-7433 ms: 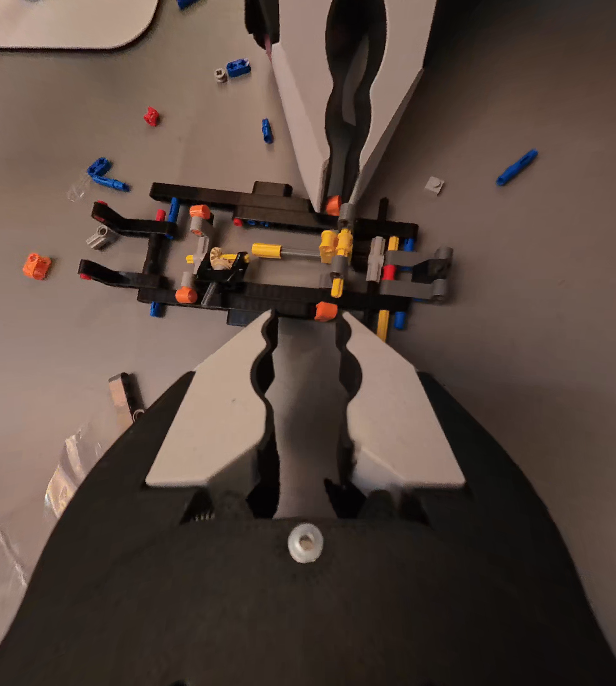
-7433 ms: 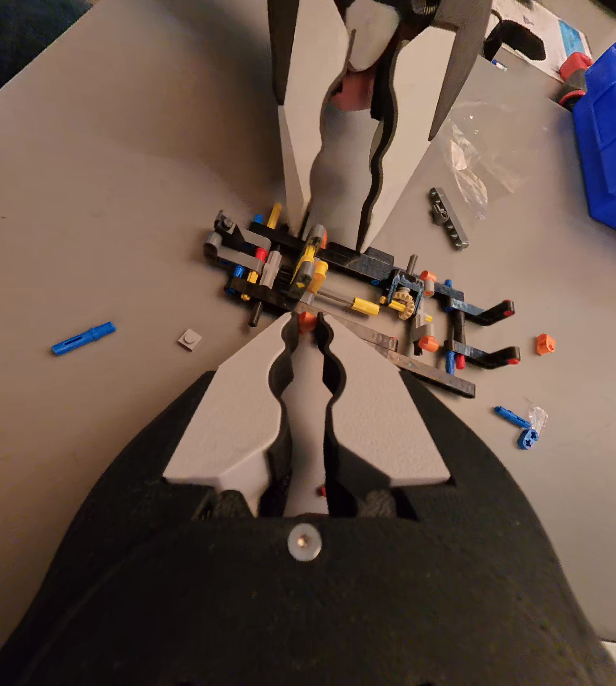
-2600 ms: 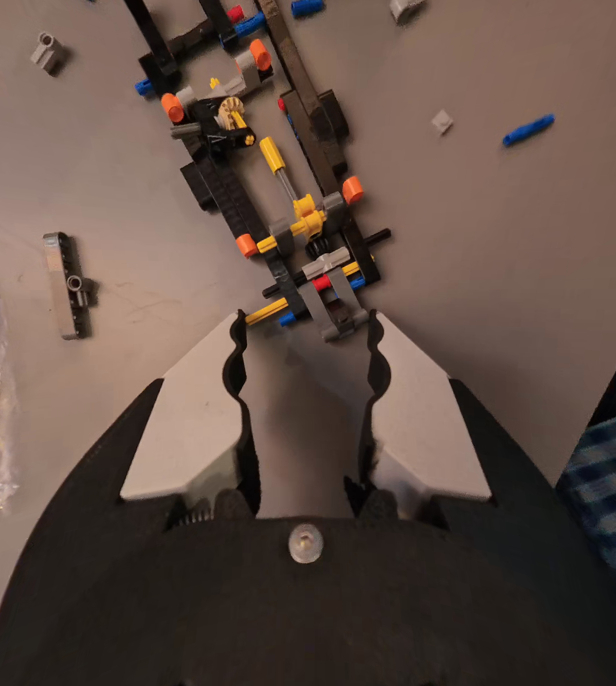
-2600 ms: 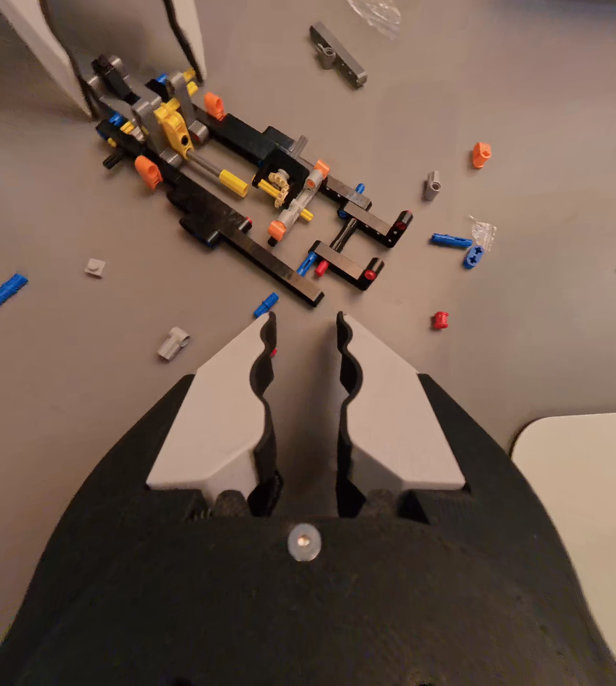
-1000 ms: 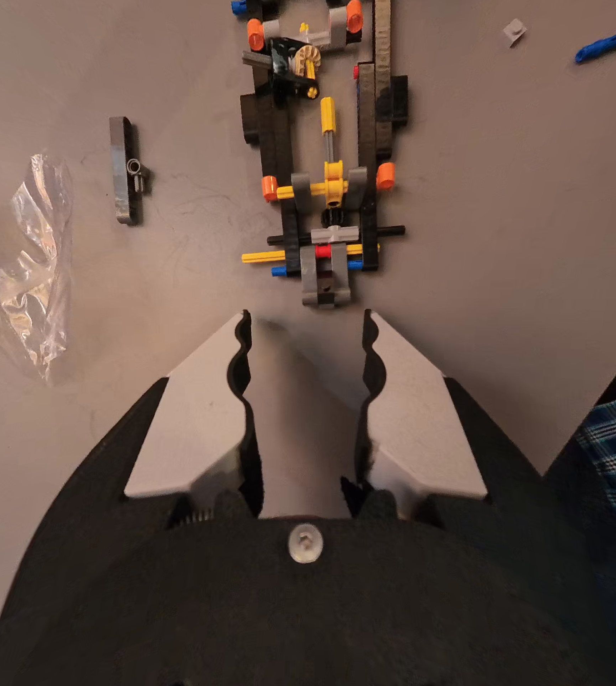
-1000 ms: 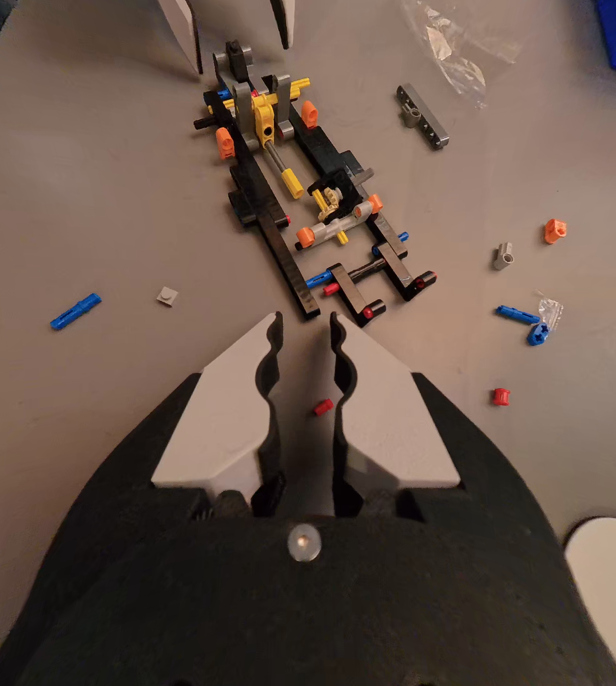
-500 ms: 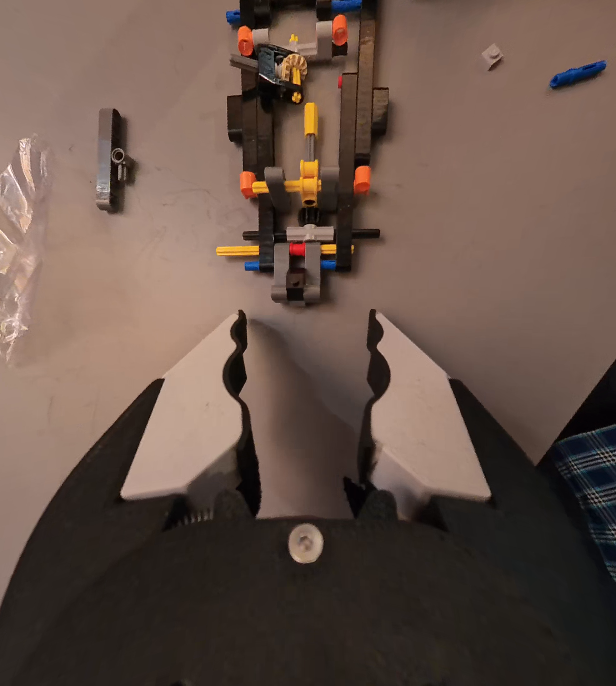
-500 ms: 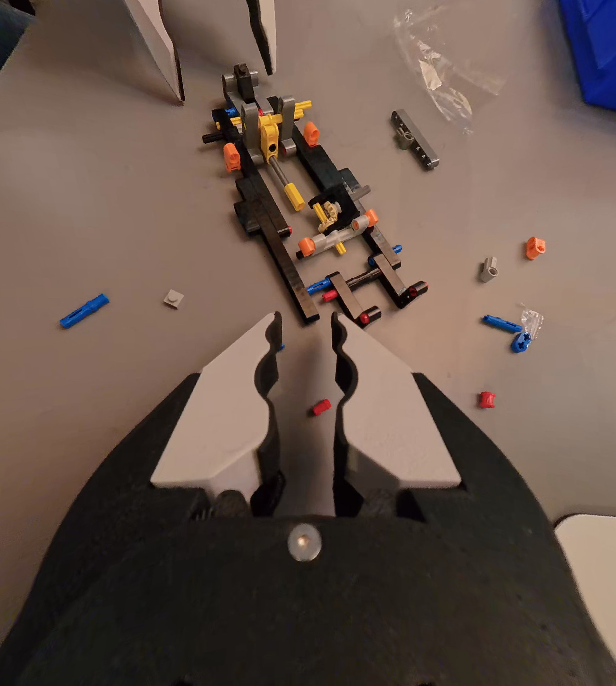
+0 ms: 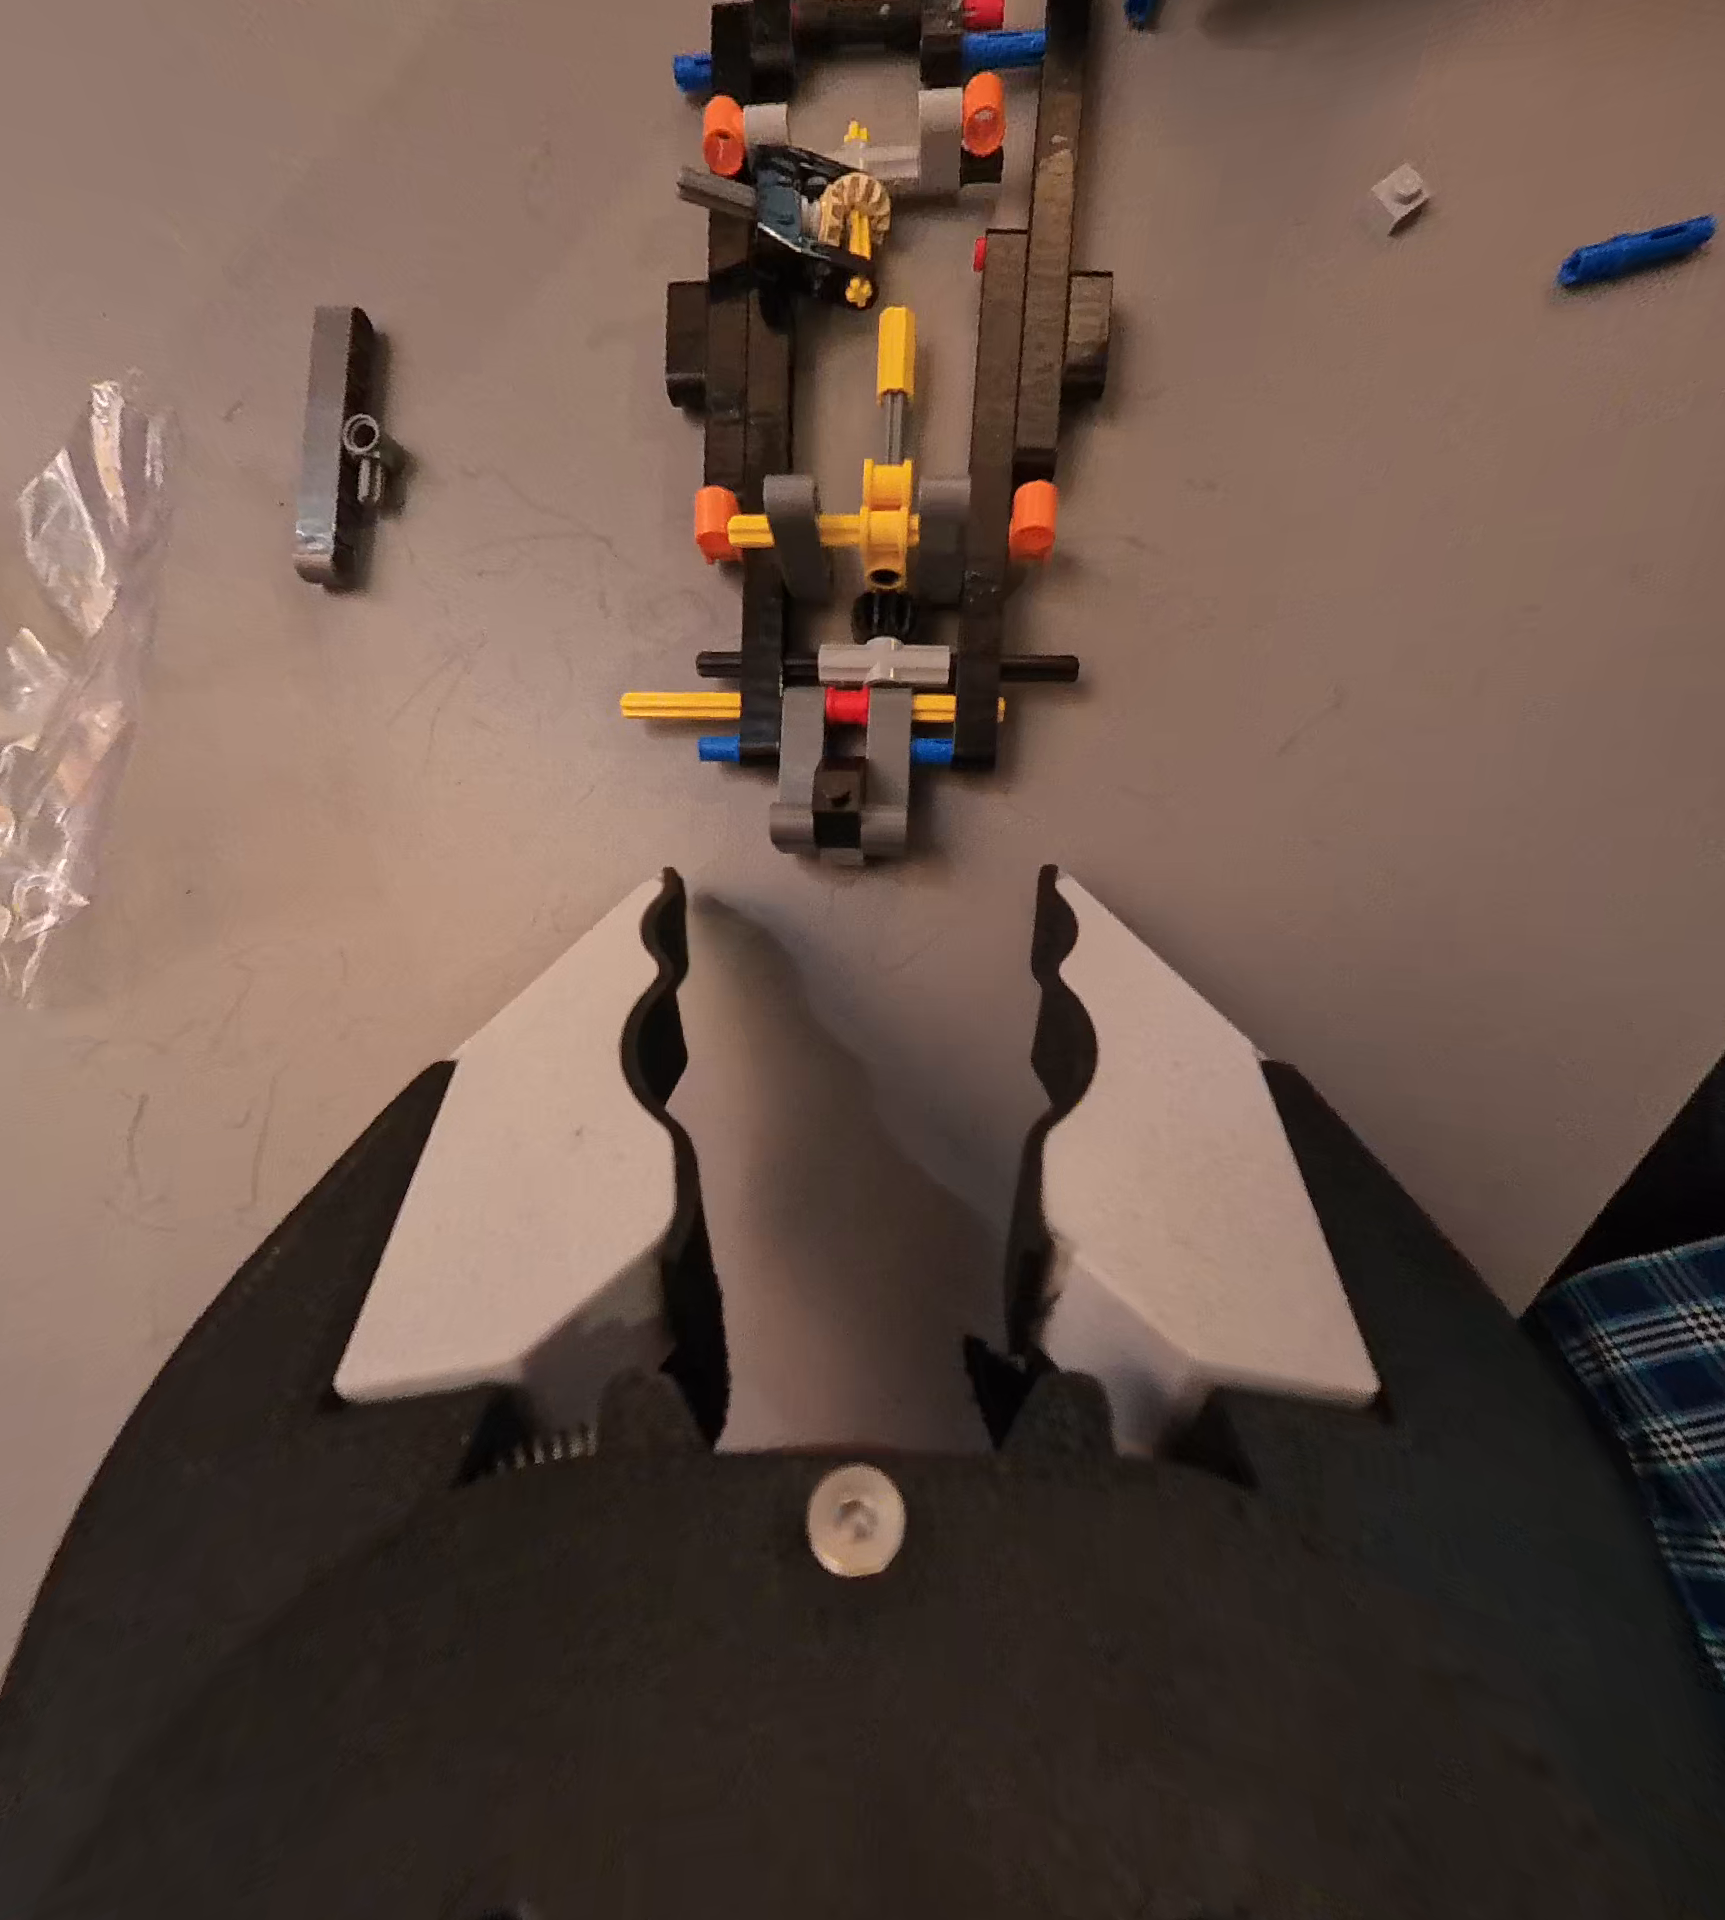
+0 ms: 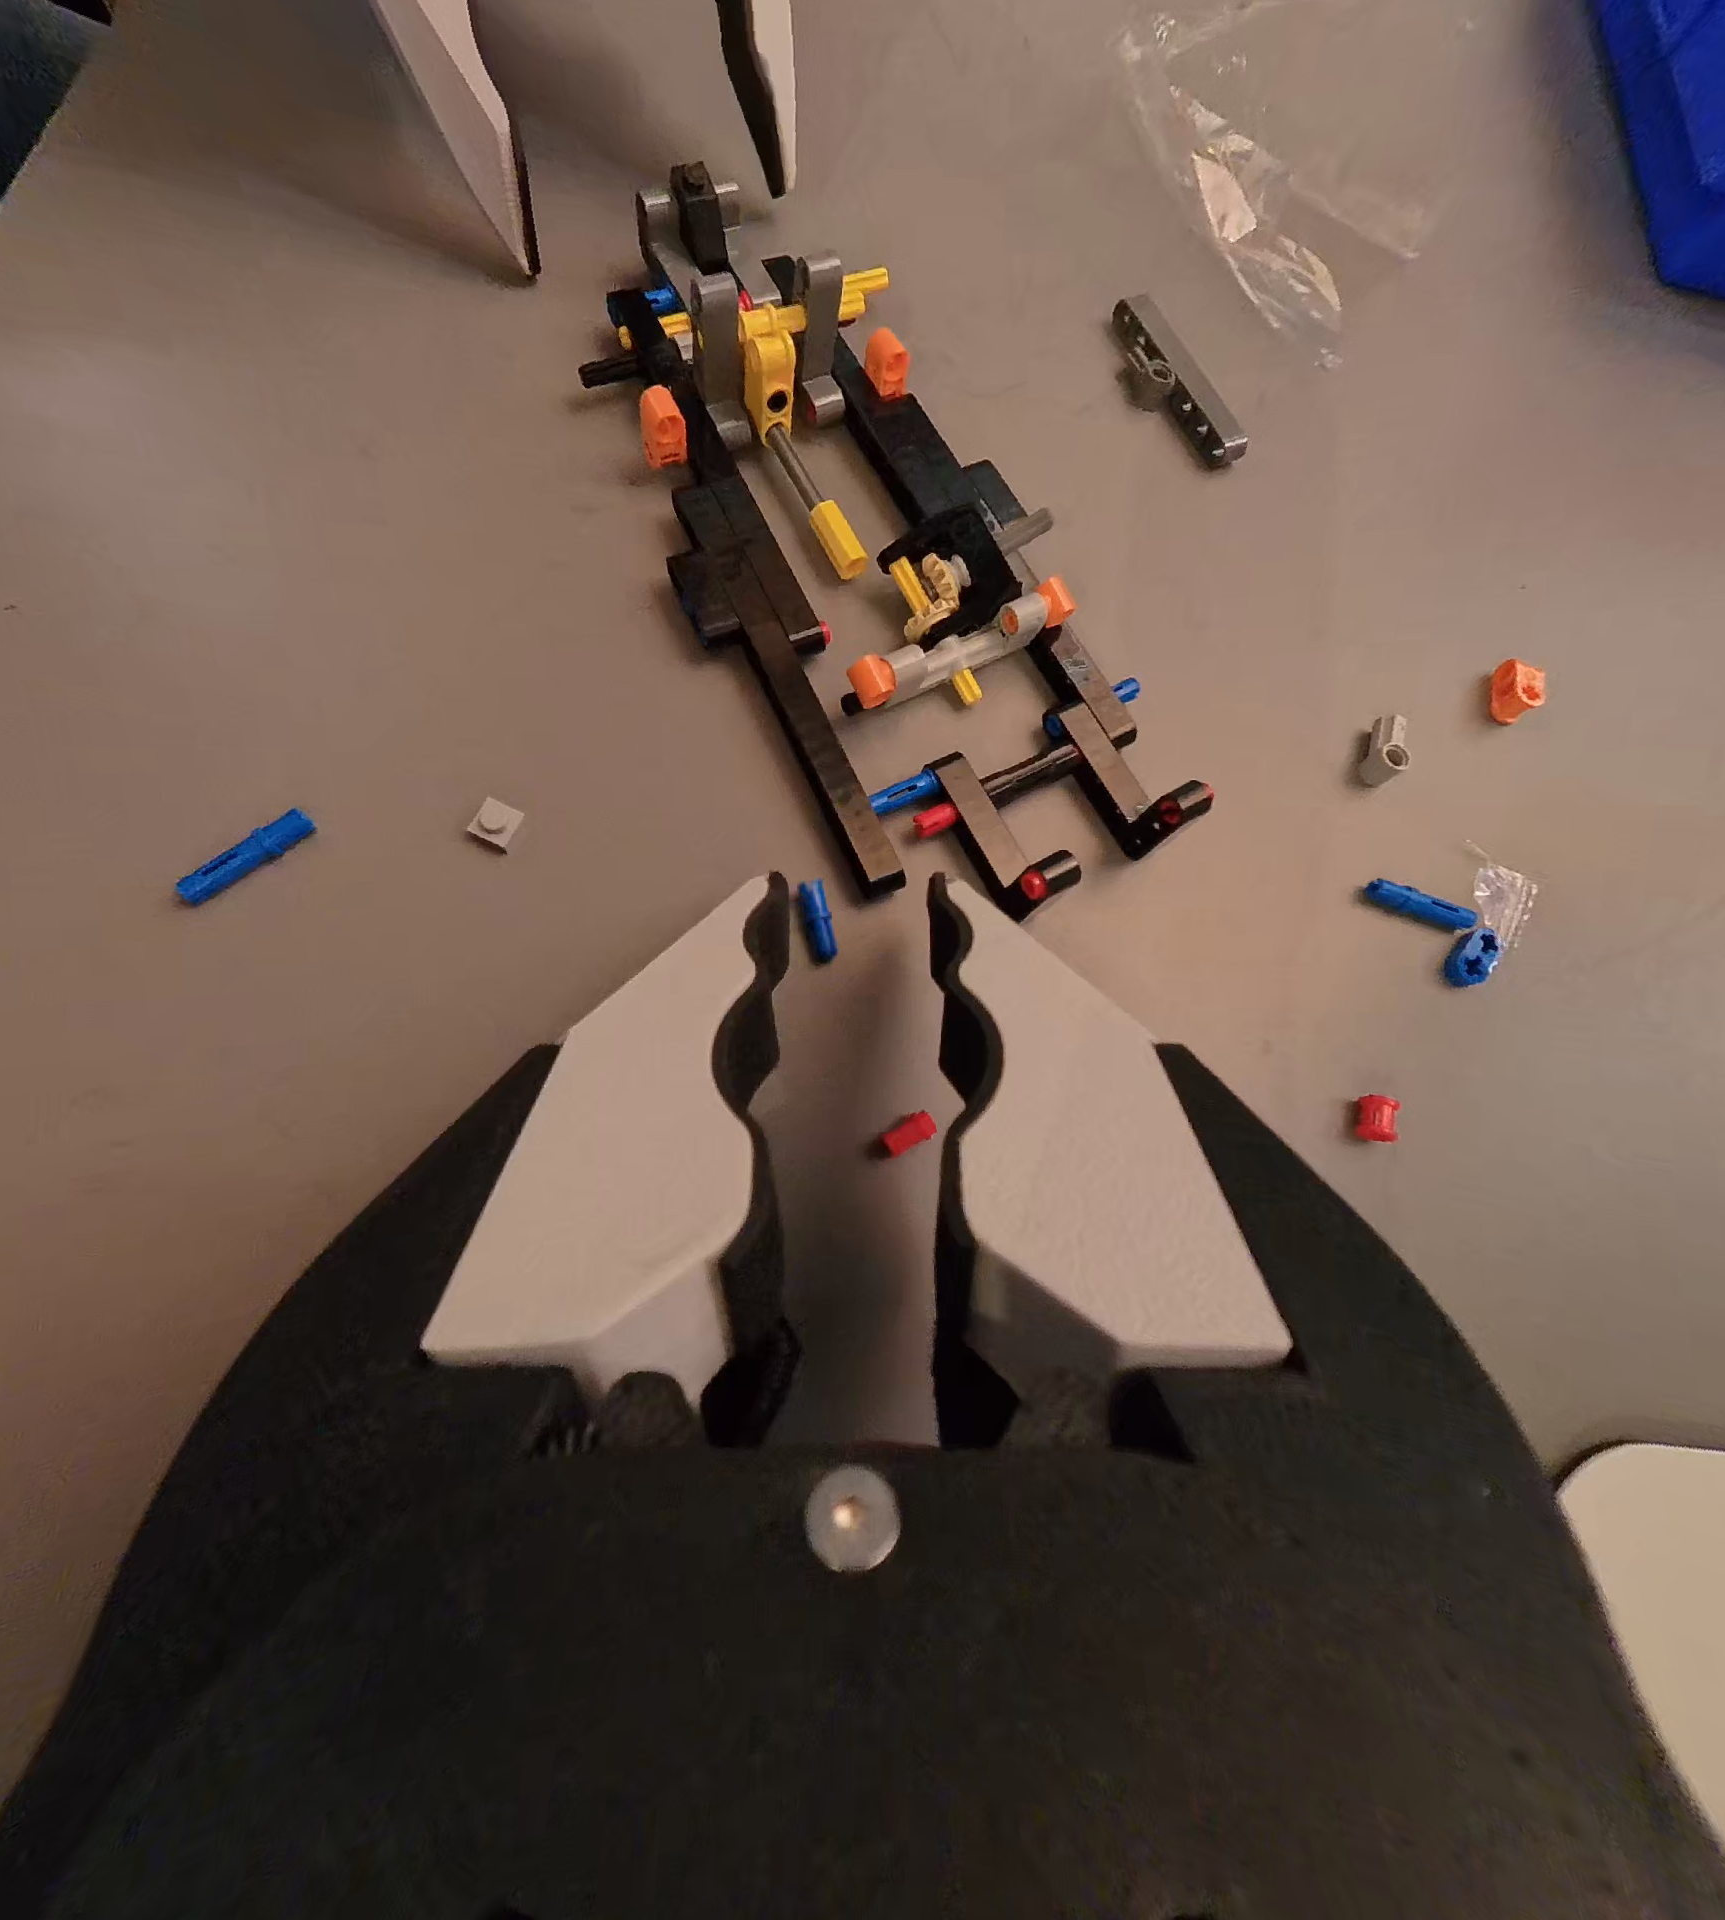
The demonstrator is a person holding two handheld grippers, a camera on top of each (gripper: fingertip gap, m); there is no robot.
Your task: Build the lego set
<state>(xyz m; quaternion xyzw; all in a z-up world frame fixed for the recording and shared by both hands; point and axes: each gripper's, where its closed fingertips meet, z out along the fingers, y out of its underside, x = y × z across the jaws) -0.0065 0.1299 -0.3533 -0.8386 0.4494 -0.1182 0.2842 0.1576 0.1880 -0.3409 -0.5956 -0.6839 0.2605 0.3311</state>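
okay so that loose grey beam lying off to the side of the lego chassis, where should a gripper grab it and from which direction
Grip the grey beam from above, across its narrow width near the middle, jaws closing on the two long side faces. It lies flat on the table, apart from the chassis. A small grey connector sticks out of one side at mid-length, so clamp just beside it, probably toward the free end.

A see-through plastic bag (image 9: 16, 665) lies crumpled on the gray table (image 9: 1409, 644), far off to the left of the fingers. Blue checked cloth (image 9: 1710, 1455) shows low on the right. In the other view a blue bin (image 10: 1720, 135) sits far ahead, right, and a white board (image 10: 1710, 1662) lies low beside them.
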